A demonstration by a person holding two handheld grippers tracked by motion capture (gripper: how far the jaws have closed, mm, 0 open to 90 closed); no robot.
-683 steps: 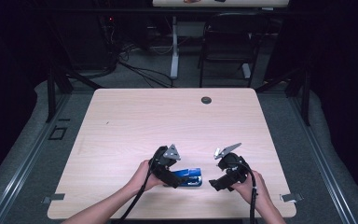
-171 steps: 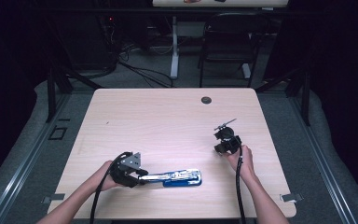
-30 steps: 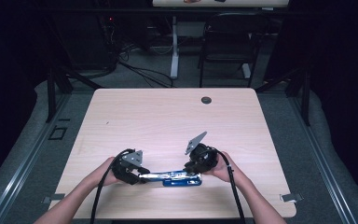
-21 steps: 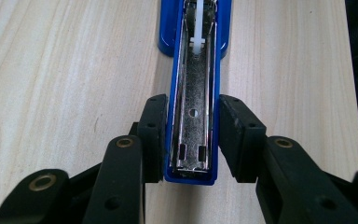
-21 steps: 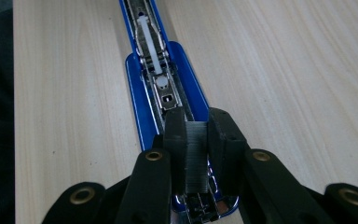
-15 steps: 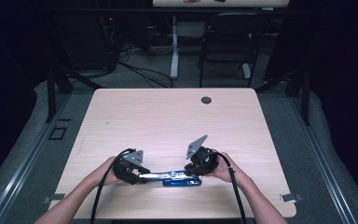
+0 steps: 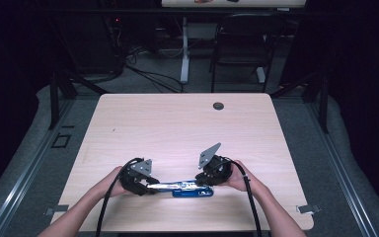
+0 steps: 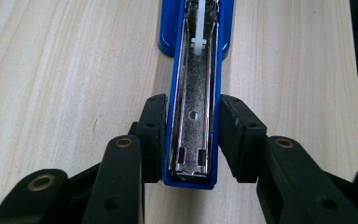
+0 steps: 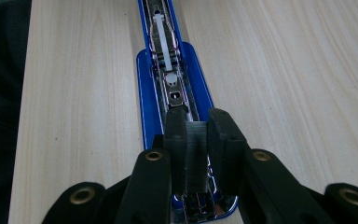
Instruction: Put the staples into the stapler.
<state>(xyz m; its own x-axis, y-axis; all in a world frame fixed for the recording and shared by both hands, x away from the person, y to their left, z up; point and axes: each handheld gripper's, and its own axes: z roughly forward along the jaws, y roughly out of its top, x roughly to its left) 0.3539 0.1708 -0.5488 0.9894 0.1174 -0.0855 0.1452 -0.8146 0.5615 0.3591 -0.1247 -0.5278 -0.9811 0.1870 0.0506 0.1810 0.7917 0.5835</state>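
Observation:
A blue stapler (image 7: pixel 190 190) lies opened out flat near the table's front edge, its metal staple channel facing up. My left gripper (image 7: pixel 150 186) is shut on the stapler's swung-open arm (image 8: pixel 193 93), with the gripper (image 8: pixel 192 135) pressing a pad on each blue side. My right gripper (image 7: pixel 205 181) hovers over the stapler's base end (image 9: pixel 168 74). Its jaws (image 9: pixel 196 130) are shut on a dark grey ribbed strip (image 9: pixel 196 158), seemingly staples, held just above the channel.
The light wooden table (image 7: pixel 177 128) has a round black grommet (image 7: pixel 218 105) near its far edge. A black chair (image 7: pixel 242 39) and cables stand on the floor beyond. A cable trails from each gripper toward the front edge.
Several seconds ago the right gripper was out at the table's right side; it has come back over the stapler. Within the last second nothing has visibly moved.

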